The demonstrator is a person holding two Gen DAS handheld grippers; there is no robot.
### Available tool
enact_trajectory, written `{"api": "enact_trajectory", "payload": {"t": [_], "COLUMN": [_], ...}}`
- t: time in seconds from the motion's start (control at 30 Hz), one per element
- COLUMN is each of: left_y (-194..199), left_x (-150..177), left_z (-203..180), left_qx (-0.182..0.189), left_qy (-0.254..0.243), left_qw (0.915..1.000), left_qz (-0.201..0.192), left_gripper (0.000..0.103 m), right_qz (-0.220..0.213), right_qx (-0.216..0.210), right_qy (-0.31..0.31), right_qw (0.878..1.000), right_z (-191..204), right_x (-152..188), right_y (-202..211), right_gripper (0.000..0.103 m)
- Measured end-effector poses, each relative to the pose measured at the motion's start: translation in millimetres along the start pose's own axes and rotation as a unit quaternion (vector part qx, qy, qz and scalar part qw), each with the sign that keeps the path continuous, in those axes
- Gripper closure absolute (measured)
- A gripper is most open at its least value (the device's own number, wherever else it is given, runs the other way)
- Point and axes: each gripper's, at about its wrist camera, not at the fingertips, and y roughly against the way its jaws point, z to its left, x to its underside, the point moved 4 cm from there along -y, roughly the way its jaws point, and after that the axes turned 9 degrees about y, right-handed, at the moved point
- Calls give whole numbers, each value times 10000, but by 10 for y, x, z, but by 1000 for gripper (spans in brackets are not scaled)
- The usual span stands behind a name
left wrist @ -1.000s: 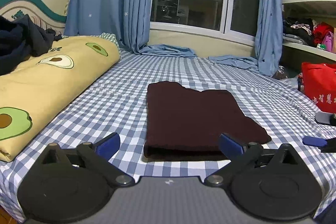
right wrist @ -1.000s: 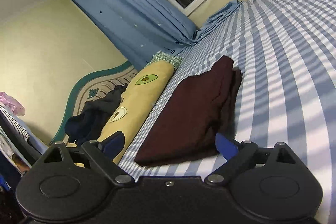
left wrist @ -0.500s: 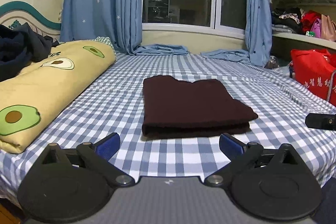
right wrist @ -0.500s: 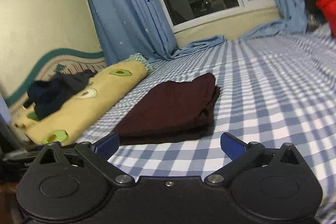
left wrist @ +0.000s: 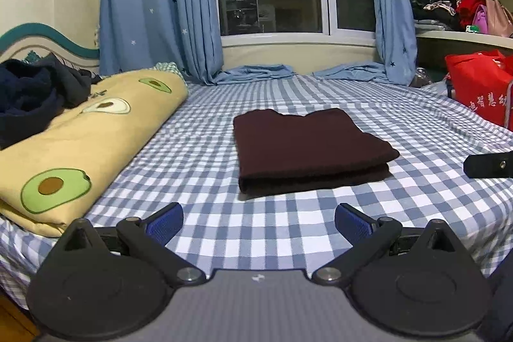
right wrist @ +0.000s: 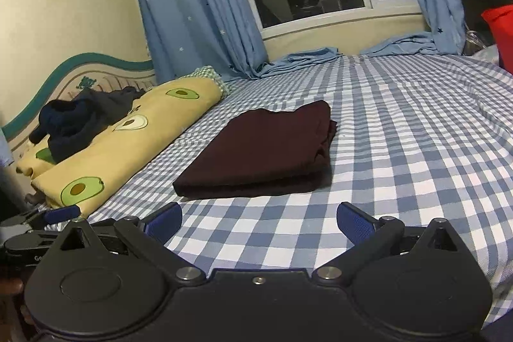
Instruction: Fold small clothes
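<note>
Both grippers have pulled back toward the near edge of the bed (left wrist: pixel 288 233) over the last second; the dark maroon folded garment (left wrist: pixel 307 146) that sat right at the fingertips a second ago now lies clear of both, further off in each view. The right wrist view has also levelled out from a steep tilt to a flat look across the bed. Reads as release and retreat: garment looks done, a neat rectangle with stacked layers showing at its near edge, lying flat mid-bed on the blue checked sheet, right of the yellow avocado-print quilt (left wrist: pixel 80 149). Left hand-held gripper (left wrist: pixel 258 221): fingers spread wide, nothing between them, touching nothing, hovering over bare sheet near the garment's near edge. Right hand-held gripper (right wrist: pixel 259 221): same, fingers wide apart, empty, no contact with cloth. Part of the right one shows at the far right edge of the left view, part of the left one at the left edge of the right view. Dark navy clothes pile (left wrist: pixel 35 95) sits on the quilt at far left, unfolded; likely next item, judging by the task. Red bag (left wrist: pixel 477 85) at right, not involved.
</note>
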Motion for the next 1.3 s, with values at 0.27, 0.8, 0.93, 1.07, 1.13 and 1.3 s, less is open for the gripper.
{"api": "enact_trajectory", "payload": {"t": [0.27,0.8,0.93,1.07,1.13,1.3], "left_y": [11,3,-11,-39,-58,-125], "left_x": [3,44,45,-20,-77,-234], "left_z": [-6,-23,-87,-186,-242,-379], "left_qx": [-94,7,129,170,167,231], "left_qy": [-134,-112,-124,-197,-250,-263], "left_qw": [9999,9998,9997,9995,9995,9994], "left_qz": [17,138,191,169,124,68], "left_gripper": [0,0,0,0,0,0], "right_qz": [140,209,209,193,160,65], "right_qx": [177,416,454,443,452,572], "right_qy": [289,540,580,653,664,628], "right_qw": [9993,9975,9971,9967,9966,9964], "right_z": [117,210,202,179,117,-124], "right_x": [41,38,29,-27,-89,-295], "right_y": [-75,-40,-22,-6,-1,-22], "right_gripper": [1,1,1,1,1,1]}}
